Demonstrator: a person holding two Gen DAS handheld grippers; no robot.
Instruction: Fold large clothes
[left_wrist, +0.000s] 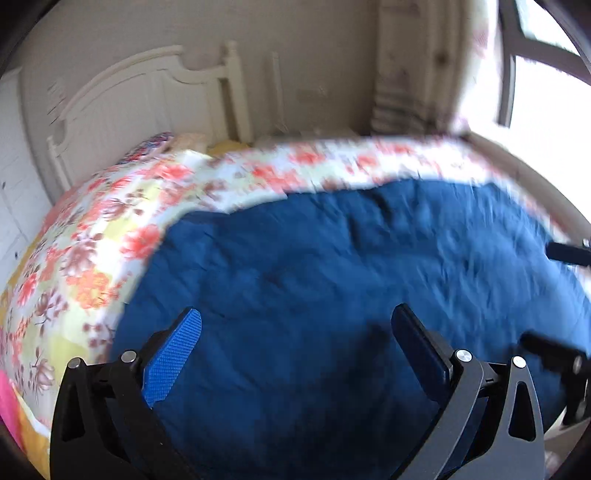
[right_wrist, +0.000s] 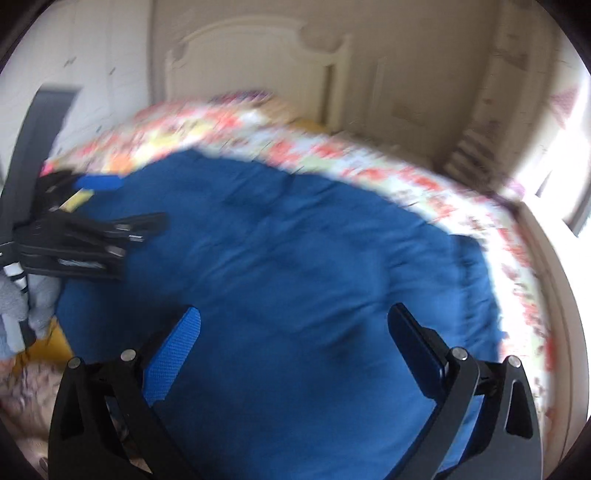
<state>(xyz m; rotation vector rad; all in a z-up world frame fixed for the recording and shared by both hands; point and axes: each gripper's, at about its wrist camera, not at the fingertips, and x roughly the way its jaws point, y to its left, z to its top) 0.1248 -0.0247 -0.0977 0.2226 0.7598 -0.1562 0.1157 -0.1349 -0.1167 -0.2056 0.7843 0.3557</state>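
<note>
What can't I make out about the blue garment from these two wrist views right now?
- Blue garment: which garment it is; motion blur smears seams in both views.
- Its near edge: hidden under the open left gripper and open right gripper.
- Its right end, left wrist view: cut by the frame edge.
- Floral bedspread pattern: blurred.

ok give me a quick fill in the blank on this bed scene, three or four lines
1. The garment spread on the bed is ____ in colour.
2. The left gripper and the right gripper are both ____, with nothing between the fingers.
3. The bedspread under the garment has a ____ print.
4. Behind the bed stands a white ____.

Missing words: blue; open; floral; headboard
</note>
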